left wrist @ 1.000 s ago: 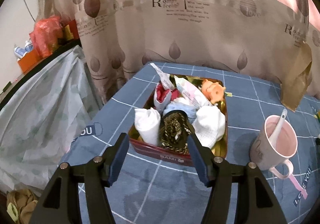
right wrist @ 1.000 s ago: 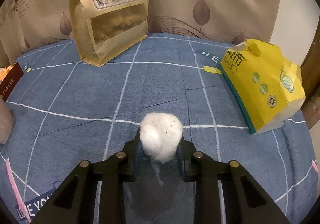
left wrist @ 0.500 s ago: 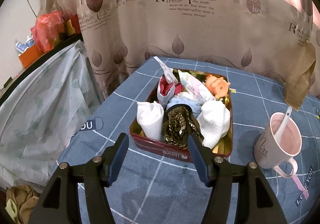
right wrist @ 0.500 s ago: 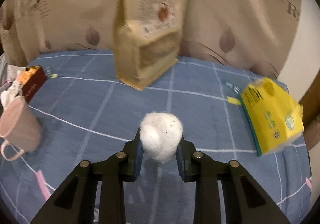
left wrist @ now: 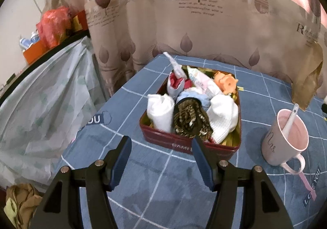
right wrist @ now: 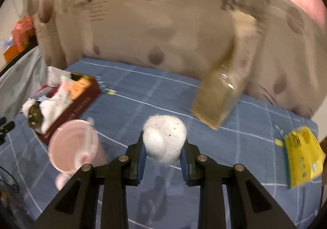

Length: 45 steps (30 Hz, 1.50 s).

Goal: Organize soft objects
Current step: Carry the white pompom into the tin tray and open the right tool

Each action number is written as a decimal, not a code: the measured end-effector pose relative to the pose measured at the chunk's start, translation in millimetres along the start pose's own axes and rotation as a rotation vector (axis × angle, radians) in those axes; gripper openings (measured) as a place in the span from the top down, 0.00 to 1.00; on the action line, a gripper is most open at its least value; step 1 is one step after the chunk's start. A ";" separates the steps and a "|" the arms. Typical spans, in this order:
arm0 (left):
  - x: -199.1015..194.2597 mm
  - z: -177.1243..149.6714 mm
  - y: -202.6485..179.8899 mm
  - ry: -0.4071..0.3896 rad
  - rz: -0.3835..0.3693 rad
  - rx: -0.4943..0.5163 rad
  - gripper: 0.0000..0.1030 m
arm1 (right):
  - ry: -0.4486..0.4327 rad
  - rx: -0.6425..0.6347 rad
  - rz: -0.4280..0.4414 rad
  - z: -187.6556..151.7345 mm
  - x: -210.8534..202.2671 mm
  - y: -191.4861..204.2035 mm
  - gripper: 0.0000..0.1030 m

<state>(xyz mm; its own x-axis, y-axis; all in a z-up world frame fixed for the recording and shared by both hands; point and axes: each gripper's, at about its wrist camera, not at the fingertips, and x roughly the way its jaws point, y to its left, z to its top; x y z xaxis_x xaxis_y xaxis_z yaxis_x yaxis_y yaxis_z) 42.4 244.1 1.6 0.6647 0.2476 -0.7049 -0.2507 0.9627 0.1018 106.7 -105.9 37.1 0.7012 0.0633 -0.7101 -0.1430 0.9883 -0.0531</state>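
So the white fluffy ball (right wrist: 164, 139) is pinched between the right gripper (right wrist: 163, 147) pads, clamped from both sides and held up off the blue gridded counter (right wrist: 235, 137) — you can see its shadow on the cloth below. The thing that matters for the drop-off: the red tin (right wrist: 81, 102) lies to the far left of that gripper, with the pink mug (right wrist: 72, 145) sitting right between them on the near-left, spoon sticking up out of it. My guess is the ball has to travel left and a bit away, and go over or around the mug to get there. The ball is roundish, so no real long axis to line up. The right view is pretty smeared, so details of the tin from that side are hard to read. From the left view the tin (left wrist: 190, 143) is already stuffed — white rolled cloths (left wrist: 161, 112), a brown patterned bundle (left wrist: 191, 121), a light blue one, some wrappers and a little orange toy (left wrist: 225, 83) at the far end. The left gripper (left wrist: 161, 159) hangs just in front of the tin's near wall with its jaws spread wide and nothing in them; it's actually the nearer one to the tin, but the ball is in the right. A tan snack bag (right wrist: 224, 90) and a yellow packet (right wrist: 302, 155) sit off to the right, well apart.
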 end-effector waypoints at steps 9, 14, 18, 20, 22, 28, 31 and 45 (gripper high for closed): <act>-2.3 -2.4 31.6 0.022 0.021 -0.105 0.39 | -0.026 -0.114 0.141 29.9 7.3 88.6 0.75; -2.5 -1.7 42.7 0.021 0.044 -0.134 0.39 | -0.027 -0.166 0.211 41.7 17.6 138.0 0.75; -1.4 -0.7 47.6 0.021 0.056 -0.143 0.39 | -0.024 -0.199 0.255 53.0 30.2 178.0 0.75; -1.4 -0.2 49.3 0.020 0.062 -0.146 0.39 | -0.012 -0.206 0.282 58.0 40.5 196.7 0.75; -1.2 1.0 51.5 0.019 0.065 -0.150 0.39 | -0.005 -0.221 0.288 61.9 49.6 211.7 0.75; 2.6 1.9 59.8 0.028 0.071 -0.175 0.39 | 0.033 -0.242 0.303 71.4 81.7 247.8 0.75; 5.4 2.0 62.8 0.036 0.070 -0.183 0.39 | 0.054 -0.246 0.311 72.7 97.0 260.6 0.75; 18.9 -0.3 70.3 0.071 0.073 -0.198 0.39 | 0.112 -0.275 0.299 70.3 144.4 291.1 0.73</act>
<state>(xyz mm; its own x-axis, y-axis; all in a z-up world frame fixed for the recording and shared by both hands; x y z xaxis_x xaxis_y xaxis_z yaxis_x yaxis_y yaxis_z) 37.1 316.4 -4.8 0.5902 0.3006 -0.7492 -0.4344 0.9005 0.0191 215.5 200.8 -31.6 0.5225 0.3111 -0.7939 -0.5207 0.8537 -0.0081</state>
